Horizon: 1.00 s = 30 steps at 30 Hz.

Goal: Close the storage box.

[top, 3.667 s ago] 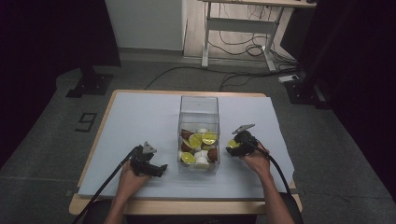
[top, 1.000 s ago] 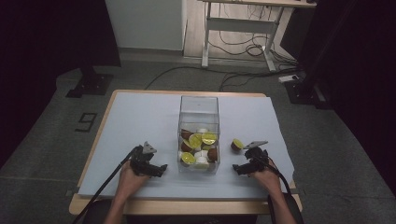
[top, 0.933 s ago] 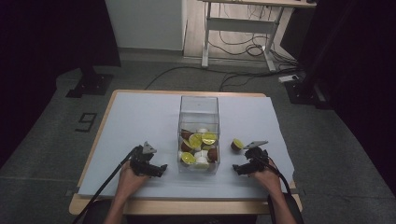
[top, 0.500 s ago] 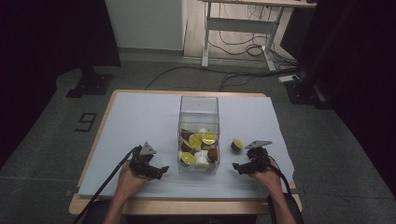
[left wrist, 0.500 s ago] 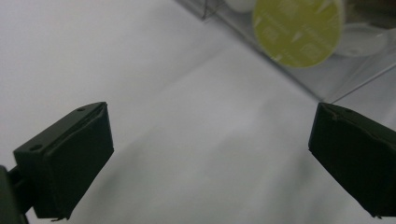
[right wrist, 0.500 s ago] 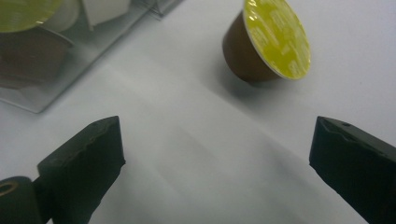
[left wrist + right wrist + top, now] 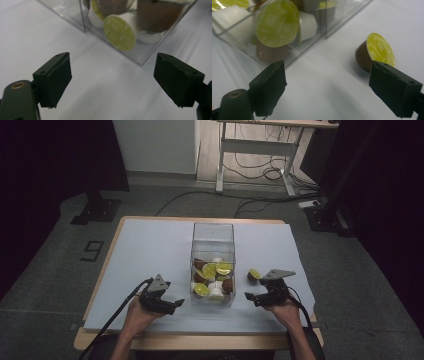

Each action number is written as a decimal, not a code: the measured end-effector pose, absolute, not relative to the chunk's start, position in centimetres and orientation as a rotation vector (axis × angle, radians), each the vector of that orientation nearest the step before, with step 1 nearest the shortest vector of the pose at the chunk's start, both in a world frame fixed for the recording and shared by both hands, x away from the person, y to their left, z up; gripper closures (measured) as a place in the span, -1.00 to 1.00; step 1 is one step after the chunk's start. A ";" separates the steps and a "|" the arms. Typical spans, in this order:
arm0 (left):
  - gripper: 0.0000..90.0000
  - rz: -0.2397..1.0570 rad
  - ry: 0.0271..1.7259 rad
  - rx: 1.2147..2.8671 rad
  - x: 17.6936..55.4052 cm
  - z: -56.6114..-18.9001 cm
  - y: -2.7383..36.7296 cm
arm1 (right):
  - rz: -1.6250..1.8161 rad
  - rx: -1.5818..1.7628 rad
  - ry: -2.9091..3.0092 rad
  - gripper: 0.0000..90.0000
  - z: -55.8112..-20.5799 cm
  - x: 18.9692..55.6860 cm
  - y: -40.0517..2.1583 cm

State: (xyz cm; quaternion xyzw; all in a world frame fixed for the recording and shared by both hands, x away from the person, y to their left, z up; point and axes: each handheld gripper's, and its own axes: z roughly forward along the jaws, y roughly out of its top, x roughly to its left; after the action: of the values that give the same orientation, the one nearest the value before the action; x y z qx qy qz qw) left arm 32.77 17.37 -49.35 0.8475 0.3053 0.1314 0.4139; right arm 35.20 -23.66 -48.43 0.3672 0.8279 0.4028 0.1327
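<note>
A clear plastic box (image 7: 213, 262) stands mid-table and holds several brown and white capsules with yellow-green lids. One brown capsule (image 7: 254, 275) lies on its side on the sheet just right of the box. My left gripper (image 7: 177, 303) hovers near the box's front left corner (image 7: 140, 58), pointing at a white capsule (image 7: 120, 32) behind the wall. My right gripper (image 7: 248, 296) hovers front right of the box, and the loose capsule (image 7: 375, 51) lies beyond its right jaw. Both grippers (image 7: 112, 82) (image 7: 327, 87) are open; their jaws have just been closing a little, with nothing between them.
A pale sheet (image 7: 150, 250) covers the wooden table (image 7: 200, 342), whose front edge is close under both hands. Cables trail from both grippers over that edge. On the floor behind stand a desk frame (image 7: 252, 150), loose cables and black stands.
Since the earliest frame my right gripper has drawn back from the box's right side toward the table's front, and the brown capsule stays on the sheet. Both grippers have lifted slightly in the last second.
</note>
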 end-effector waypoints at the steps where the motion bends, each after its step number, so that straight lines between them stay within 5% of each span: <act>1: -0.65 0.327 0.750 2.122 32.6 -49.1 17.2 | 1.183 1.026 2.417 -0.63 -48.2 35.0 -23.3; 30: -0.38 0.323 0.669 2.097 32.8 -48.0 14.9 | 1.269 0.851 2.509 -0.22 -46.7 33.5 -20.3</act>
State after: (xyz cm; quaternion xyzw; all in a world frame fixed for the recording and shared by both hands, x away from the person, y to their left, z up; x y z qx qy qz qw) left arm 32.83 14.91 -47.99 0.8454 0.2695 0.1300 0.4425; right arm 33.52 -20.34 -46.66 0.2881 0.8496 0.4298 0.1020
